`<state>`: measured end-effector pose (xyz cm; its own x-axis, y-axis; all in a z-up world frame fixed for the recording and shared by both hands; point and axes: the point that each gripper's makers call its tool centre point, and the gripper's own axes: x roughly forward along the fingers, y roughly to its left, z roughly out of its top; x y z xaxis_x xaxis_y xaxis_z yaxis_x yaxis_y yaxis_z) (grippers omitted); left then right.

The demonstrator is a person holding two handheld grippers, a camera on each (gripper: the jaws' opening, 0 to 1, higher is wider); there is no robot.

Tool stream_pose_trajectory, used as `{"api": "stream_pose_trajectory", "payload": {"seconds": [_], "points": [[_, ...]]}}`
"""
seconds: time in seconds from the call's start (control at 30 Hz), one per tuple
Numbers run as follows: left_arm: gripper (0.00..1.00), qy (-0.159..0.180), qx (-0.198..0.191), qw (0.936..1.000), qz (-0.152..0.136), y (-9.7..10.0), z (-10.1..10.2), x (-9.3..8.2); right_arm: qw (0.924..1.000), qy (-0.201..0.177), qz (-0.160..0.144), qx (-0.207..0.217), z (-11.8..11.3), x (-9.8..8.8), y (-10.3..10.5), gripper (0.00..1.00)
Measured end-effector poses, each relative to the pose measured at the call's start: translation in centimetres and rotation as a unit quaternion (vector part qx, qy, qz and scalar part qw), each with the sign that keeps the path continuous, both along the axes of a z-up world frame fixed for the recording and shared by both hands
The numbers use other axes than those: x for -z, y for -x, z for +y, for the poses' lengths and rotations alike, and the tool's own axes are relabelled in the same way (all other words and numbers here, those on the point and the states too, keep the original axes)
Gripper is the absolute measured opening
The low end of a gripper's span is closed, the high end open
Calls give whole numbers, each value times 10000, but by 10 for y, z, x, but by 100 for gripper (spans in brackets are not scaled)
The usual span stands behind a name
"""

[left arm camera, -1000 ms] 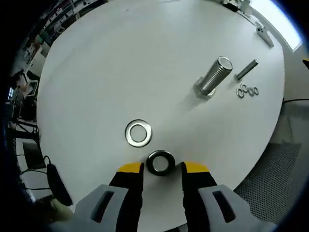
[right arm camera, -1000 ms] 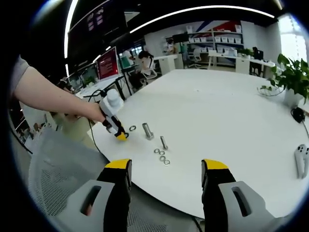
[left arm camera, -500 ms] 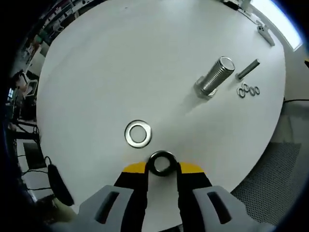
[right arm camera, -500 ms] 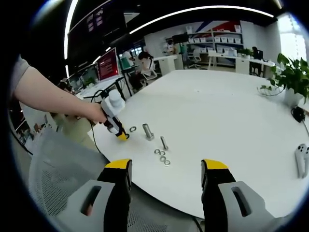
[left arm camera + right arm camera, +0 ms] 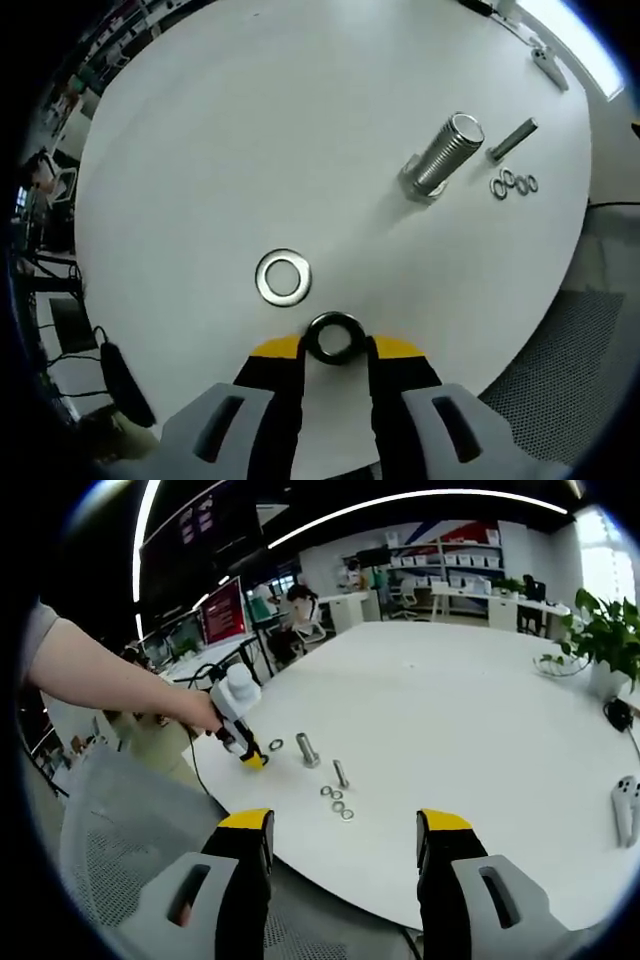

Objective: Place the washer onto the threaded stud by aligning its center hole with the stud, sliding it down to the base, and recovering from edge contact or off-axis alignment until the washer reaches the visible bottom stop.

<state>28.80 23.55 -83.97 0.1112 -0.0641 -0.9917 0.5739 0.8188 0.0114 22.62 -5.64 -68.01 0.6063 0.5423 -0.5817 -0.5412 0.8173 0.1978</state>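
Left gripper view: the left tool, a two-pronged grey plastic body, each prong sheathed in black and capped with a bright yellow tip, a dark rectangular slot cut into each grey shoulder. Over in the right gripper view, the right tool has the same build: grey moulded shoulders with oval dark slots, black prongs, yellow caps on top. Far off at the left of that view sits the left tool seen from outside, with a white rounded housing on top, black lower part and a yellow tip. The person's arm comes in bare, with a short grey sleeve at the shoulder
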Motion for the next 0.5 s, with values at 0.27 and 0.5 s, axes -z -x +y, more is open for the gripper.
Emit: {"api": "stream_pose_trajectory", "payload": {"seconds": [0.27, 0.5], "points": [[21, -68, -76, 9999, -42, 2, -1, 0, 10000, 62, 10, -44, 0, 1, 1, 60], [21, -36, -50, 10000, 20, 6, -6, 0, 10000, 82, -14, -50, 0, 1, 1, 60]]}}
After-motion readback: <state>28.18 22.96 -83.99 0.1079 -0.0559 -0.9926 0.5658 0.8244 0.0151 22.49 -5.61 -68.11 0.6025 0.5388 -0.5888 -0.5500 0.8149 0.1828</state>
